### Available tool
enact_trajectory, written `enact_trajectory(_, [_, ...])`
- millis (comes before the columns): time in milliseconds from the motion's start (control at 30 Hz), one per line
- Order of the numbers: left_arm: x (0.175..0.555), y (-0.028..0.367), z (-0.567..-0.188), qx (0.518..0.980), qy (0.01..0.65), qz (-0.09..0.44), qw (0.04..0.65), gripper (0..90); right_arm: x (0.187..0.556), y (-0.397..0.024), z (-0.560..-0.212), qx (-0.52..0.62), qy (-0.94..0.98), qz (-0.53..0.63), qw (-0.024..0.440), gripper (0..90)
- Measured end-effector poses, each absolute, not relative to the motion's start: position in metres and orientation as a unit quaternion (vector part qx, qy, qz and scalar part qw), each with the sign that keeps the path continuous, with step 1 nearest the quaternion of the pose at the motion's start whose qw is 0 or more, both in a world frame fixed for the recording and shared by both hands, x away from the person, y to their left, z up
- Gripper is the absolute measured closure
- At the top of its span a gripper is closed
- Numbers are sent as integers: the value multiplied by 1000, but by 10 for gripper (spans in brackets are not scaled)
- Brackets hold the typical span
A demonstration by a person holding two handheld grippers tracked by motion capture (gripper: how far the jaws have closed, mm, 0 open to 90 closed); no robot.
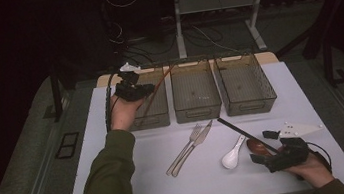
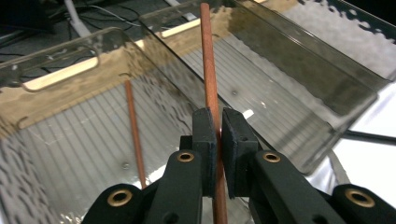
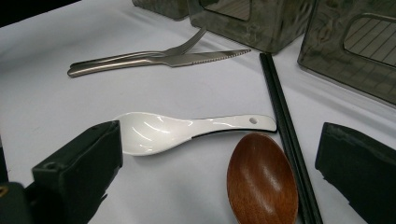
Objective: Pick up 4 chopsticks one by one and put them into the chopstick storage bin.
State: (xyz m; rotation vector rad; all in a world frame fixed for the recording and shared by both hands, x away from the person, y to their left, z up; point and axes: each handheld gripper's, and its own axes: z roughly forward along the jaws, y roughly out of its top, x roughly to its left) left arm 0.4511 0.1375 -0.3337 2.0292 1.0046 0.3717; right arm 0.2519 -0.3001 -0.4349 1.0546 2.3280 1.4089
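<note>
My left gripper point(image 1: 135, 90) sits at the upper left of the high view, over the near rim of the left bin point(image 1: 159, 120), its jaws clamped on a reddish-brown chopstick point(image 2: 209, 70) that slants up across the wall between that bin and the middle bin point(image 1: 198, 111). In the left gripper view a second brown chopstick point(image 2: 134, 130) lies inside the left bin on its ribbed floor, toward the lower left of the frame. The middle bin and the right bin point(image 1: 249, 107) look bare as far as I can see. My right gripper point(image 1: 277, 156) rests at the lower right of the high view, jaws wide apart, with the wooden spoon point(image 3: 261, 179) lying between them, untouched by either pad. Just beside it lie the white spoon point(image 3: 187, 130) and the black chopsticks point(image 3: 285, 130), which run toward the bins. The fork point(image 1: 186, 145) and knife point(image 1: 197, 144) lie touching in the centre, with open white table point(image 1: 121, 184) to their left.
</note>
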Motion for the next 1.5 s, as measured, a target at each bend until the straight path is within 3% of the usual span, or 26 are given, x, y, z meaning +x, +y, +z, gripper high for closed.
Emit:
enact_trajectory(800, [496, 150, -377, 765, 507, 176, 356, 824, 252, -303, -435, 359, 791, 483, 110, 6])
enact_trajectory(867, [497, 149, -378, 765, 507, 170, 358, 699, 251, -303, -434, 360, 790, 483, 110, 6])
enact_trajectory(967, [496, 147, -378, 771, 497, 173, 358, 633, 251, -303, -434, 360, 790, 483, 110, 6])
enact_trajectory(1500, [476, 144, -352, 788, 436, 160, 404, 414, 252, -302, -435, 359, 792, 481, 112, 6])
